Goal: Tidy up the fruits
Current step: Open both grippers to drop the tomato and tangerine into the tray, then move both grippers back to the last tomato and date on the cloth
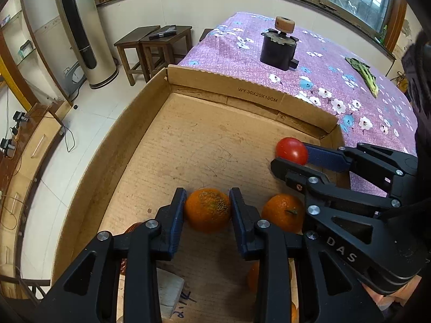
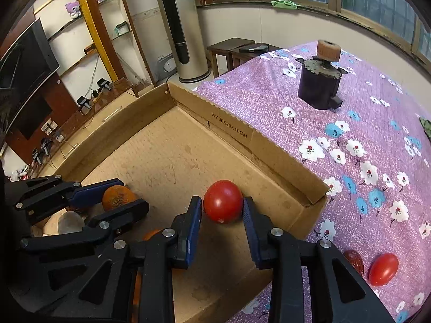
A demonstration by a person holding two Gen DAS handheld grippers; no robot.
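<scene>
A shallow cardboard box lies on the purple flowered tablecloth. My left gripper is shut on a blemished orange low inside the box. A second orange rests on the box floor to its right. My right gripper is shut on a red tomato near the box's right corner. Another red tomato and a dark red fruit lie on the cloth outside the box.
A dark container with a wooden knob stands on the cloth beyond the box. A green leafy vegetable lies at the far right. More orange fruit sits under the left gripper. The table's left edge drops to the tiled floor.
</scene>
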